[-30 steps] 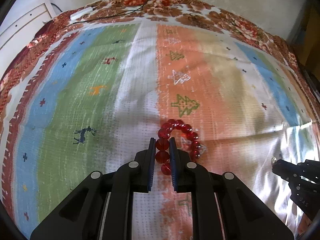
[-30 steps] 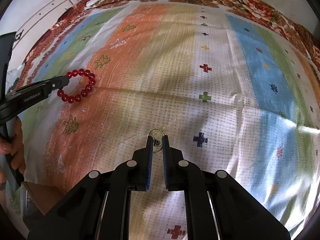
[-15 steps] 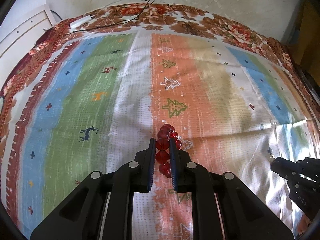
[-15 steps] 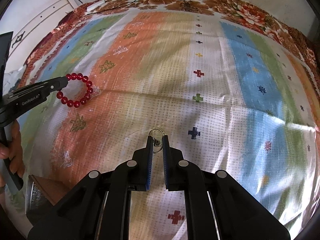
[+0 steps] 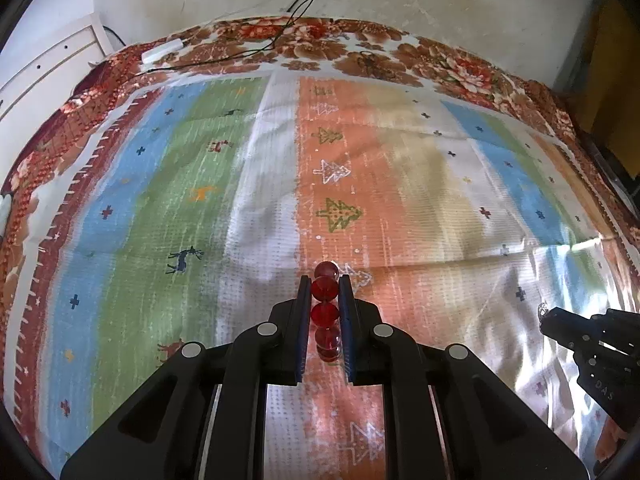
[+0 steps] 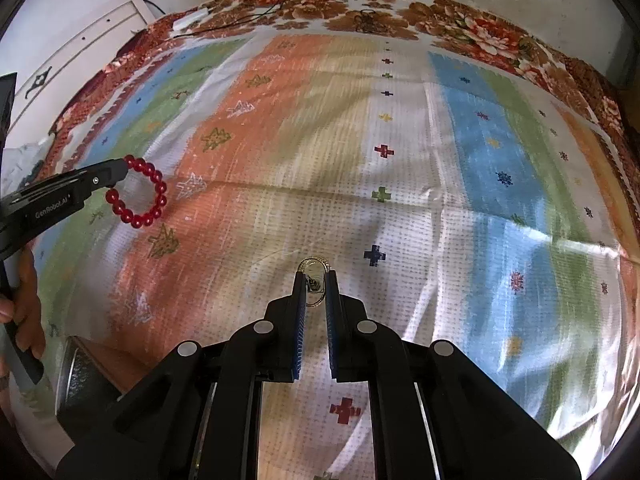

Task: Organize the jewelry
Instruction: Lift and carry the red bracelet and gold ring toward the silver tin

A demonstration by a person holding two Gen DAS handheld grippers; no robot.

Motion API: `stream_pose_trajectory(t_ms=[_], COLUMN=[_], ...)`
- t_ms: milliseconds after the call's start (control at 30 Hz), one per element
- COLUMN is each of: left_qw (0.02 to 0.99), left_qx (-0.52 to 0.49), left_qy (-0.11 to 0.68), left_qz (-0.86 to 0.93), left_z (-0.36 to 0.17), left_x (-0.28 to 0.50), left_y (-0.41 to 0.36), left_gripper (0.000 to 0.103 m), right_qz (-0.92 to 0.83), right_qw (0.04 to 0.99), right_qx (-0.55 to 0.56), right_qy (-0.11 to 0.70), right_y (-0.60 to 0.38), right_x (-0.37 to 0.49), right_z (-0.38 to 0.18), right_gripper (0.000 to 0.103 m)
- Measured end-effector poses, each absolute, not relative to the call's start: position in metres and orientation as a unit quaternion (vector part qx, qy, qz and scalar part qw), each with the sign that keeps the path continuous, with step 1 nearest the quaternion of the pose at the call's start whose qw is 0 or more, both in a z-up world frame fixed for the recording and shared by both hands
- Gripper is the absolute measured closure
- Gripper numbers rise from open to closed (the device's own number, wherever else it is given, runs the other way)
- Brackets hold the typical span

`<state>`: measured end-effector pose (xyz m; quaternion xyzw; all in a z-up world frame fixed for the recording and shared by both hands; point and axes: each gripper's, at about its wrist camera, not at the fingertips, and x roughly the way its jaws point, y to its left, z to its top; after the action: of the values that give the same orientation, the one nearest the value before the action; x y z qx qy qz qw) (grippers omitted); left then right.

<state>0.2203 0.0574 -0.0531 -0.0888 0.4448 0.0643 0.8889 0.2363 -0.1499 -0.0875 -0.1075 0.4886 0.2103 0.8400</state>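
Observation:
My left gripper (image 5: pixel 324 280) is shut on a red bead bracelet (image 5: pixel 325 314) and holds it above the striped cloth. In the right wrist view the bracelet (image 6: pixel 140 192) hangs as a loop from the left gripper (image 6: pixel 120 170) at the left. My right gripper (image 6: pixel 315 276) is shut on a small gold ring with a clear stone (image 6: pixel 315 282), held above the cloth. In the left wrist view the right gripper (image 5: pixel 546 316) enters from the right edge, with the ring's stone (image 5: pixel 542 307) glinting at its tip.
A striped cloth (image 5: pixel 400 200) with a floral border covers the bed. A white power strip (image 5: pixel 162 50) with black cables lies at its far edge by the wall. White furniture (image 5: pixel 48 68) stands at the left. A dark round object (image 6: pixel 80 376) sits by the cloth's near left edge.
Both grippers have risen away from the cloth with their loads. The bracelet now hangs edge-on between the left fingers instead of lying spread on the cloth.

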Motion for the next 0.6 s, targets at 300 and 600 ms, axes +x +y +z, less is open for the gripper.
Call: stream_pose_trajectory(t_ms=[300,600], left_qw=[0.898,0.903], left_qx=[-0.082,-0.082], left_qy=[0.430,0.419], left_qz=[0.051,0.041], left_z=[-0.036,-0.023], left_x=[0.203,0.183], left_y=[0.048,0.037], left_gripper=[0.090,0.090], right_qz=[0.221,0.234], right_qw=[0.843,0.844], right_qx=[-0.116,-0.119], right_qy=[0.476,0.467], right_y=[-0.146,-0.142], right_x=[0.220,0.201], right_z=[-0.072,-0.061], right_gripper=[0.093,0.093])
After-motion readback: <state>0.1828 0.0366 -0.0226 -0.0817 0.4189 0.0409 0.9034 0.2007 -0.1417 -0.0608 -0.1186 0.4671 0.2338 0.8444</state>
